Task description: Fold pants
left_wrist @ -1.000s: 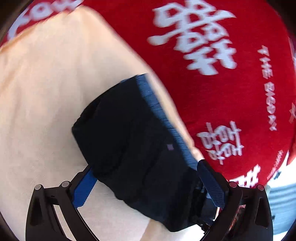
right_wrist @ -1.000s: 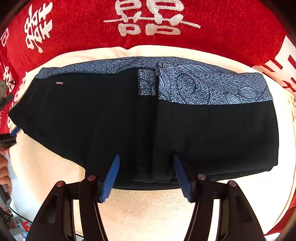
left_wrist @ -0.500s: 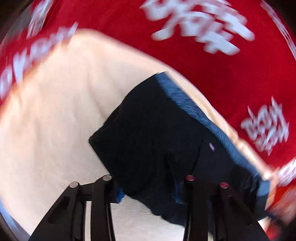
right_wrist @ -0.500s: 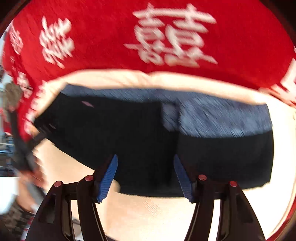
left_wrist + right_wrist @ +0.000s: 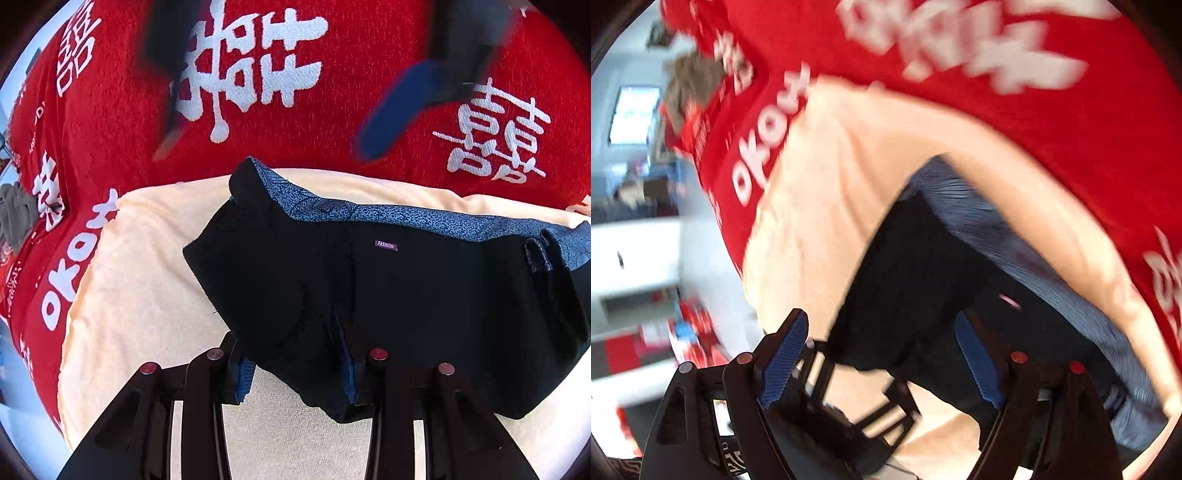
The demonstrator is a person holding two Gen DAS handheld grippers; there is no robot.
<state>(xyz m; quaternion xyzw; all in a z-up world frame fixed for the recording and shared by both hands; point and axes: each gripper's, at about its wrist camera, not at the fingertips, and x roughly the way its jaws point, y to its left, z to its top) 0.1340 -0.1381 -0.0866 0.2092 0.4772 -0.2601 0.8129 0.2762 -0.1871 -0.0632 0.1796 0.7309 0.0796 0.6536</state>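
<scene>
The folded black pants (image 5: 388,295) with a blue patterned waistband (image 5: 388,216) lie on a cream towel (image 5: 147,280). My left gripper (image 5: 295,373) sits at the near edge of the pants with the dark fabric bunched between its blue pads; the jaws stand fairly close together. My right gripper (image 5: 886,365) is open and above the left end of the pants (image 5: 916,280); the view is blurred. It also shows blurred in the left wrist view (image 5: 391,118), above the red cloth beyond the pants.
A red cloth with white characters (image 5: 258,74) covers the surface around the towel. Its left edge (image 5: 746,177) drops off to a room with shelves and clutter.
My right gripper has swung up and left, away from the near middle of the pants. My left gripper has narrowed onto the near edge and turned to face the pants squarely.
</scene>
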